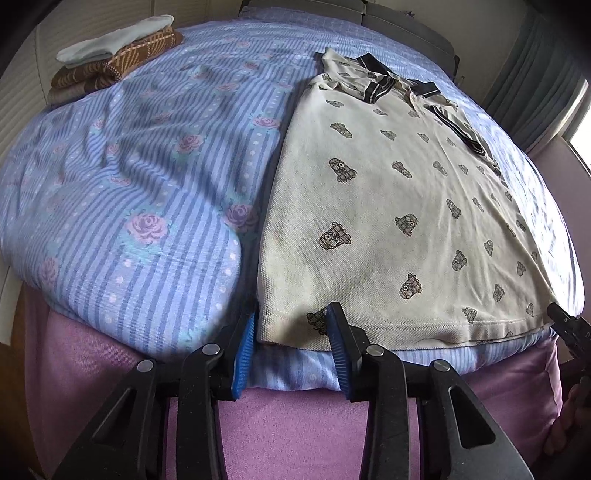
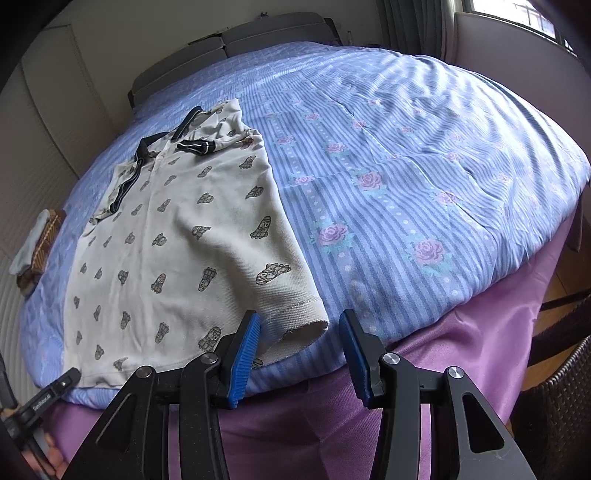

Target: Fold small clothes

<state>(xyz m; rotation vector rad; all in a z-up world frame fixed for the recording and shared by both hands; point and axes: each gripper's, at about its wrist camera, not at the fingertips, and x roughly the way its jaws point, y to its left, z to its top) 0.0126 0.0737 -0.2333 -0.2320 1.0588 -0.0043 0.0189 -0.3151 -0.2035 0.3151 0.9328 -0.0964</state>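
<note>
- The shirt point(image 1: 388, 206) is a cream polo with little cartoon prints and a dark striped collar point(image 1: 380, 86). It lies flat on a bed, hem toward the near edge, sleeves tucked in over the chest.
- The bed has a blue striped cover with pink roses point(image 2: 406, 177), and a purple sheet point(image 1: 295, 424) hangs down under it at the front.
- Left claw point(image 1: 291, 350) is spread wide, sitting right at the shirt's left hem corner, with the blue pads either side of the fabric edge and not pinching anything.
- Right claw point(image 2: 299, 354) is also spread, at the opposite hem corner point(image 2: 306, 328), which is curled up a bit.
- A folded stack point(image 1: 118, 55) sits well off at the far left of the bed: brown patterned cloth with something pale on top.
- Grey headboard point(image 2: 236, 48) at the far end, window point(image 2: 517, 18) and curtain on the right.
- There's small white lettering on the left claw's body in the right view, too tiny to read.
</note>
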